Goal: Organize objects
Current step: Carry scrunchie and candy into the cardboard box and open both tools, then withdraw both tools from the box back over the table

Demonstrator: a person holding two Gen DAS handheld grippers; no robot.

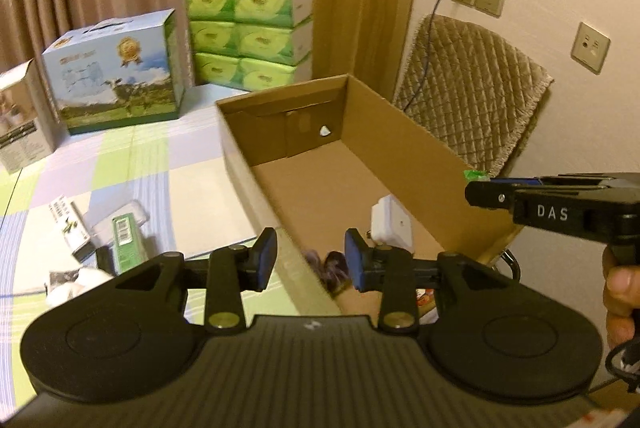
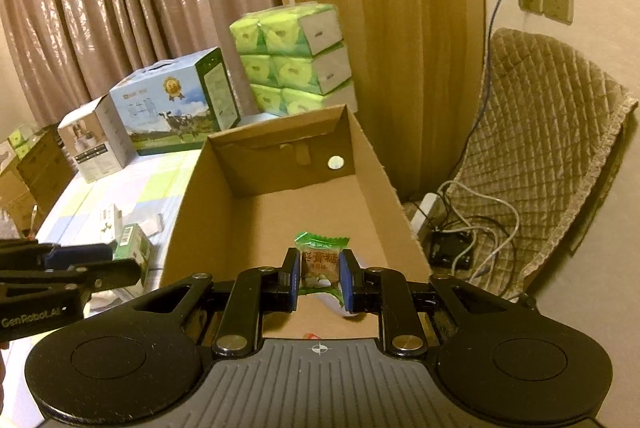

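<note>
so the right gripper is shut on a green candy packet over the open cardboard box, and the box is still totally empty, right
Not quite. The right gripper is shut on the green candy packet over the open cardboard box, but the box is not empty: the left wrist view shows a white plug adapter and a purple item already lying inside.

Checked tablecloth [image 1: 168, 179]: cardboard box [image 1: 400, 143], milk carton [image 1: 116, 75], tissue packs [image 1: 248, 31]

Beside the plain brown cardboard box [image 2: 276, 211], the counter [image 1: 168, 163] wore pale green, lilac and white checks; behind it stood bright green tissue packs [image 2: 294, 57] and a quilted tan chair cover [image 2: 540, 147].
</note>
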